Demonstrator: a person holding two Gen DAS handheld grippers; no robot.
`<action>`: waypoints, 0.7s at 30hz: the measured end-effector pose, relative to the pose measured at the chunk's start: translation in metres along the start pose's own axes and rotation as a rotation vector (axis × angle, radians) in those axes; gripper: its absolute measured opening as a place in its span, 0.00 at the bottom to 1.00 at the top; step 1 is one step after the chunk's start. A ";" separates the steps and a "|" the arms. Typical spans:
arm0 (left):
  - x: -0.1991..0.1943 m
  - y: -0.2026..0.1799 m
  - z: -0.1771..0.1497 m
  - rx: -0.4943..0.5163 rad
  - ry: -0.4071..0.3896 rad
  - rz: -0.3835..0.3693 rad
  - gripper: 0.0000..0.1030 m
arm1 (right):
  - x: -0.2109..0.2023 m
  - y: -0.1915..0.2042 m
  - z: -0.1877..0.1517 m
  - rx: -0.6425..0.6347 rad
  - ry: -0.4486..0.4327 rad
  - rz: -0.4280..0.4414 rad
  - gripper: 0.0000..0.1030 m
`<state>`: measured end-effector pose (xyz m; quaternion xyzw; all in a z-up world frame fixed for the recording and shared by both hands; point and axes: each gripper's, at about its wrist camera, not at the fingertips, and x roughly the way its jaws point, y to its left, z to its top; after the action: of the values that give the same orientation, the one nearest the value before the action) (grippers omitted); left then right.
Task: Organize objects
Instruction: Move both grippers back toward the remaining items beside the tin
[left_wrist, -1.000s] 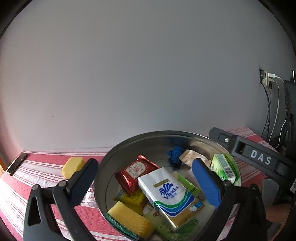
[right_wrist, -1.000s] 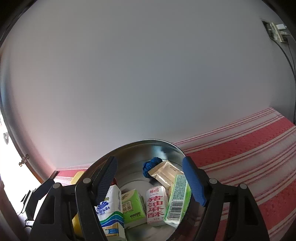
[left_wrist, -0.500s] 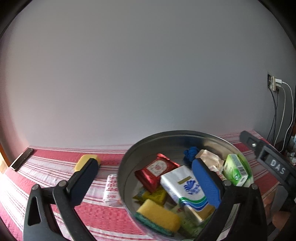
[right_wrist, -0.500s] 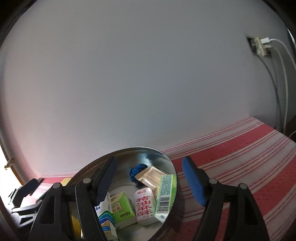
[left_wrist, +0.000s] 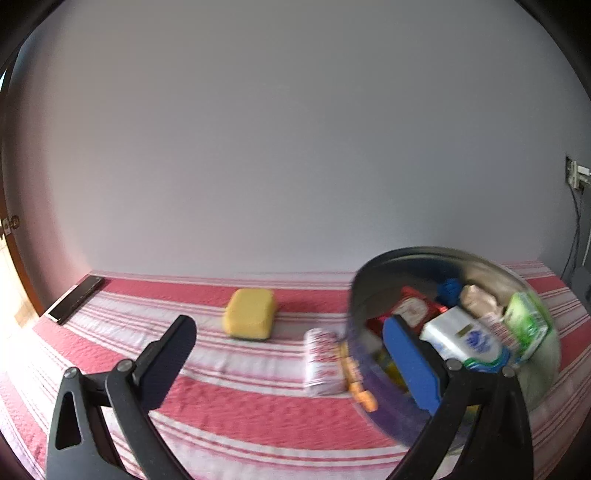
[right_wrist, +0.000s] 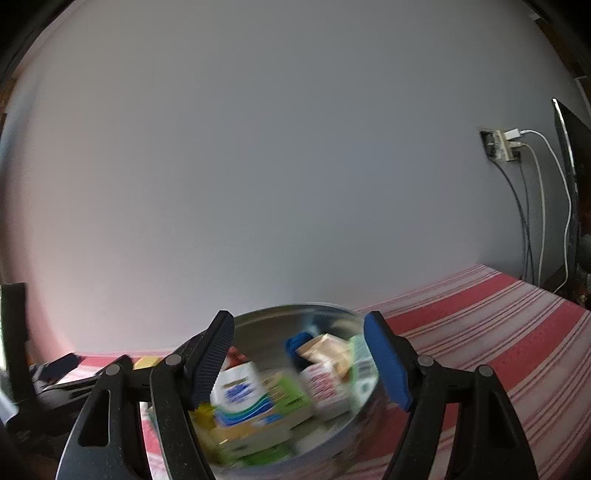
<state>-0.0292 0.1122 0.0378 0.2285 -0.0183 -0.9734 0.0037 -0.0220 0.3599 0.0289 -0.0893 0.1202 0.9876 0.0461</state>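
A round metal bowl (left_wrist: 373, 406) (right_wrist: 258, 314) on the red striped cloth holds several packets, among them a blue-and-white tissue pack (left_wrist: 461, 339) (right_wrist: 240, 387), a red packet (left_wrist: 413, 310) and a green carton (left_wrist: 524, 325). A yellow sponge (left_wrist: 249, 314) and a white-and-red packet (left_wrist: 323, 360) lie on the cloth left of the bowl. My left gripper (left_wrist: 291, 362) is open and empty, above the cloth by the bowl's left rim. My right gripper (right_wrist: 301, 362) is open and empty over the bowl.
A dark phone (left_wrist: 75, 299) lies at the cloth's far left edge. A wall socket with cables (right_wrist: 506, 146) and a dark screen edge (right_wrist: 569, 177) stand at the right. The plain wall runs along the back.
Both views have swung. The bowl has slid to the right in the left wrist view, baring the sponge and white packet. The right view now shows more cloth and the socket.
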 end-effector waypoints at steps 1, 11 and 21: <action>0.002 0.006 -0.002 0.001 0.006 0.001 1.00 | -0.003 0.006 -0.002 -0.012 0.007 0.005 0.73; 0.042 0.114 -0.009 -0.079 0.070 0.180 1.00 | -0.016 0.063 -0.030 -0.059 0.133 0.137 0.67; 0.062 0.169 -0.011 -0.137 0.099 0.276 0.99 | 0.038 0.151 -0.072 -0.069 0.469 0.358 0.42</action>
<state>-0.0800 -0.0576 0.0065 0.2705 0.0173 -0.9502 0.1538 -0.0640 0.1987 -0.0125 -0.2939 0.1077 0.9360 -0.1610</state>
